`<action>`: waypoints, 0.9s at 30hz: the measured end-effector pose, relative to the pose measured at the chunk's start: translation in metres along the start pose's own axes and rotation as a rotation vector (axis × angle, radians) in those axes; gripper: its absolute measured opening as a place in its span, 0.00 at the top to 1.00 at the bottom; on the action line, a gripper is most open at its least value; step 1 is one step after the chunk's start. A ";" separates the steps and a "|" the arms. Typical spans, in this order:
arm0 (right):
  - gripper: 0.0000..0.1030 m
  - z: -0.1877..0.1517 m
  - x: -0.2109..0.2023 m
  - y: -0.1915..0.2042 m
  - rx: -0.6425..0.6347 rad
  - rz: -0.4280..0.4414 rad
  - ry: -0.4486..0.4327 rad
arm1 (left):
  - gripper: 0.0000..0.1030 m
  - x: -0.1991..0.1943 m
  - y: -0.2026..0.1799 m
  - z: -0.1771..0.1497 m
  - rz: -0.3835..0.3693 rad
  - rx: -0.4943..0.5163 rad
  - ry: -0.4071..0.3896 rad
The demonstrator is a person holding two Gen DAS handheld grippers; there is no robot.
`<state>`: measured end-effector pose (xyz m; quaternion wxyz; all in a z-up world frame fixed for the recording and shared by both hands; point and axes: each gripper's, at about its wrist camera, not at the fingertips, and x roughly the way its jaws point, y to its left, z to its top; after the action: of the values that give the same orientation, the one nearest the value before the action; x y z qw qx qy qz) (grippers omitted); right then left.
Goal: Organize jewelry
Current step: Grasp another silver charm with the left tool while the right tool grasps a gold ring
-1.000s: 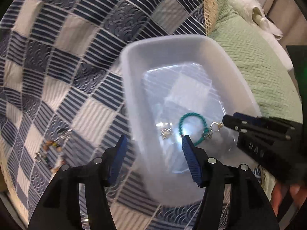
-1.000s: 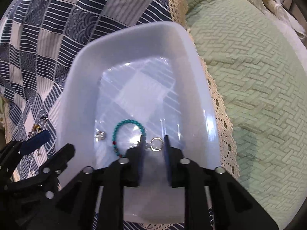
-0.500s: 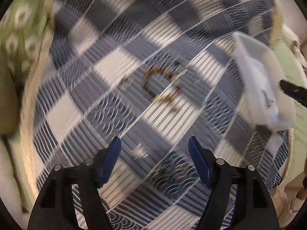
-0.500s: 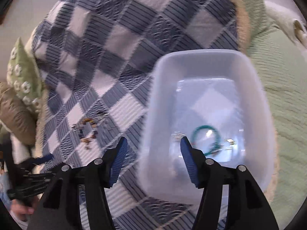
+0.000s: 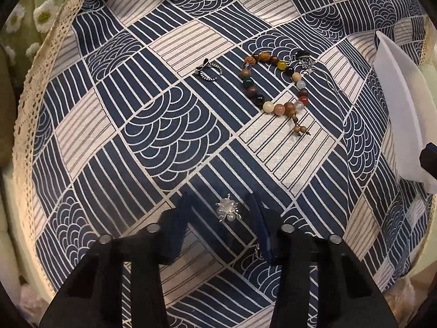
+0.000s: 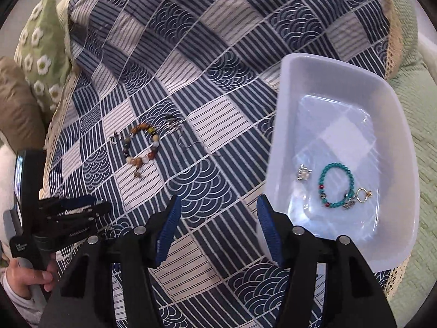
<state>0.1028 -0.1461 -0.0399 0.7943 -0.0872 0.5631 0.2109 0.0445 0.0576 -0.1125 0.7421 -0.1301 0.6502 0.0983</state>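
A small pearl-and-silver flower piece (image 5: 228, 210) lies on the blue patterned cloth between the fingers of my left gripper (image 5: 221, 216). The gripper points straight down. Its jaws are closing, with a gap still showing on both sides of the piece. My right gripper (image 6: 218, 207) stands open over the cloth with nothing in it, its right finger beside the left wall of the white tray (image 6: 275, 136). The tray holds a teal bead bracelet (image 6: 336, 186), a gold ring (image 6: 363, 194) and a silver flower piece (image 6: 303, 175). From the right wrist view my left gripper (image 6: 98, 205) shows at far left.
On the cloth lie a multicoloured bead bracelet (image 5: 273, 82), a bow ring (image 5: 209, 72) and a silver charm on a thin chain (image 5: 306, 63). The tray's edge (image 5: 401, 104) is at the right. A green daisy cushion (image 6: 43, 63) and a lace hem border the left.
My left gripper left the tray, swung over the cloth and came down around the flower piece, its jaws narrowing. My right gripper opened, left the gold ring in the tray and drew back leftward.
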 end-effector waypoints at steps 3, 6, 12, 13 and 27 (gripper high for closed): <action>0.45 -0.005 0.004 0.013 -0.021 0.025 0.013 | 0.81 0.001 -0.003 0.000 0.012 -0.001 0.004; 0.45 -0.010 0.008 0.027 -0.049 0.046 0.035 | 0.85 0.000 -0.006 -0.003 0.026 0.001 0.004; 0.45 -0.026 0.021 0.059 -0.094 0.140 0.098 | 0.85 -0.017 -0.009 -0.004 0.026 -0.003 -0.039; 0.45 -0.028 0.024 0.064 -0.105 0.146 0.108 | 0.85 -0.022 -0.005 -0.003 0.022 -0.016 -0.056; 0.47 -0.060 0.070 0.131 -0.309 0.092 0.206 | 0.85 -0.036 0.032 -0.005 -0.076 -0.128 -0.072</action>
<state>0.0135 -0.0346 -0.1130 0.6991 -0.2035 0.6058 0.3208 0.0251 0.0877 -0.0792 0.7584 -0.1982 0.6099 0.1162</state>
